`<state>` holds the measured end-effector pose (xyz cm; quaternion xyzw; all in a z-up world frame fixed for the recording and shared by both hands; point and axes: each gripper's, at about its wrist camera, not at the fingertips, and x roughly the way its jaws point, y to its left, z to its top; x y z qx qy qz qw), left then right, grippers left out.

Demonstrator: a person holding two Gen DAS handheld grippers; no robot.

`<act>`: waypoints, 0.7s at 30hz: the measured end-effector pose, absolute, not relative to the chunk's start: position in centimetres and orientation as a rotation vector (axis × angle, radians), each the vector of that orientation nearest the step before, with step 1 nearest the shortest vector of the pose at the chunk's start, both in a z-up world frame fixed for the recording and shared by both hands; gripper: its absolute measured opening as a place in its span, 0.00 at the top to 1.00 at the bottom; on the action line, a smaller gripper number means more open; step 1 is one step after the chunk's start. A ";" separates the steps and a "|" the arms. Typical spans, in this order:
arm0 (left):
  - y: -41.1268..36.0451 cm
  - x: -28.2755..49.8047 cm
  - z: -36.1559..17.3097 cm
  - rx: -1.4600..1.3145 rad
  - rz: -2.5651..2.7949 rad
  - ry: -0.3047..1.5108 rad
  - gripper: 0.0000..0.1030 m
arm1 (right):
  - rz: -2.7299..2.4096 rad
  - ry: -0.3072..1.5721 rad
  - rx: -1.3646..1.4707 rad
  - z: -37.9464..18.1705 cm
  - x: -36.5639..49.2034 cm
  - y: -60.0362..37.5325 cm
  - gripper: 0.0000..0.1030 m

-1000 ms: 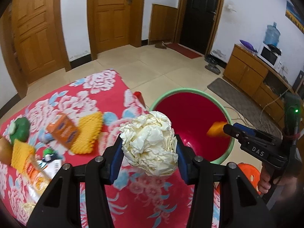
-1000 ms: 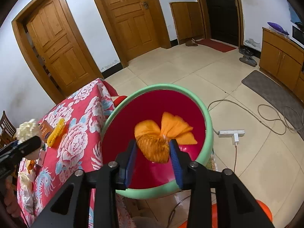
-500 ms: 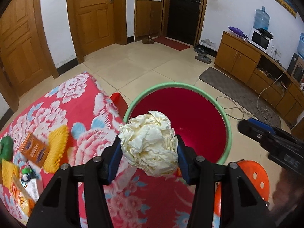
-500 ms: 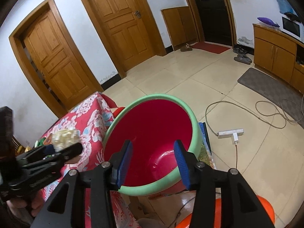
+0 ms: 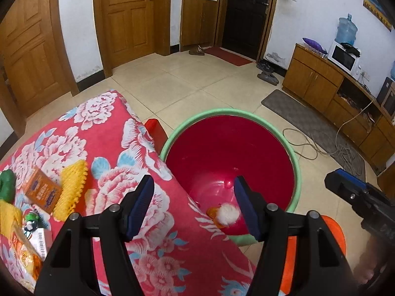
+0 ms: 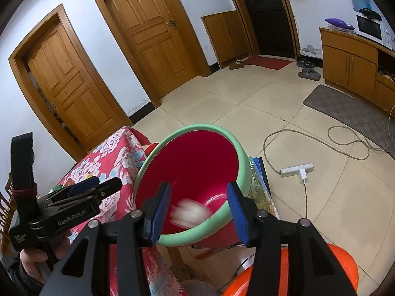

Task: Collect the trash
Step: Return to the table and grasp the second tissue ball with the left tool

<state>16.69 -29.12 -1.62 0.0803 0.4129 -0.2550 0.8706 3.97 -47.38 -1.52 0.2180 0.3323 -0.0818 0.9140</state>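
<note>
A: Status, left tool (image 5: 193,193)?
B: Blue-padded fingers spread wide, nothing between them. It hangs over the edge of the worktop with the red floral cloth (image 5: 111,133), next to the big red plastic bucket with the green rim (image 5: 295,153).

A: Crumpled white paper ball?
B: White paper ball (image 5: 228,214) is down inside the bucket, low against the near wall. In the right wrist view it shows as a blurred white smear (image 6: 190,212) inside the bucket (image 6: 243,162).

A: Anything else in there?
B: Small orange wrapper (image 5: 212,212) touching the paper ball, on its left side.

A: Right tool (image 6: 198,206)?
B: Also spread wide, holding nothing, over the near rim of the bucket. In the left wrist view only its black and blue tip shows at the right edge (image 5: 345,190); can't tell the jaw gap from there.

A: Trash on the worktop?
B: Far left of the cloth: orange carton box (image 5: 43,190), yellow foam net sleeve (image 5: 70,188) just beside it, green object (image 5: 6,185) at the edge, snack packet (image 5: 24,254) lower down. All well apart from the bucket.

A: Floor?
B: Orange plastic stool (image 6: 343,266) below the bucket, white power strip (image 6: 296,169) with cable on the tiles.
</note>
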 end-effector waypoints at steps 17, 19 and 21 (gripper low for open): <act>-20.5 11.6 4.4 0.107 -0.407 0.778 0.33 | -0.084 0.671 0.427 0.8 0.9 -42.2 0.33; -18.9 10.9 4.6 0.097 -0.376 0.778 0.33 | -0.071 0.670 0.428 1.0 0.7 -41.6 0.32; -17.3 10.3 4.7 0.086 -0.347 0.782 0.33 | -0.058 0.671 0.429 1.1 0.5 -41.0 0.31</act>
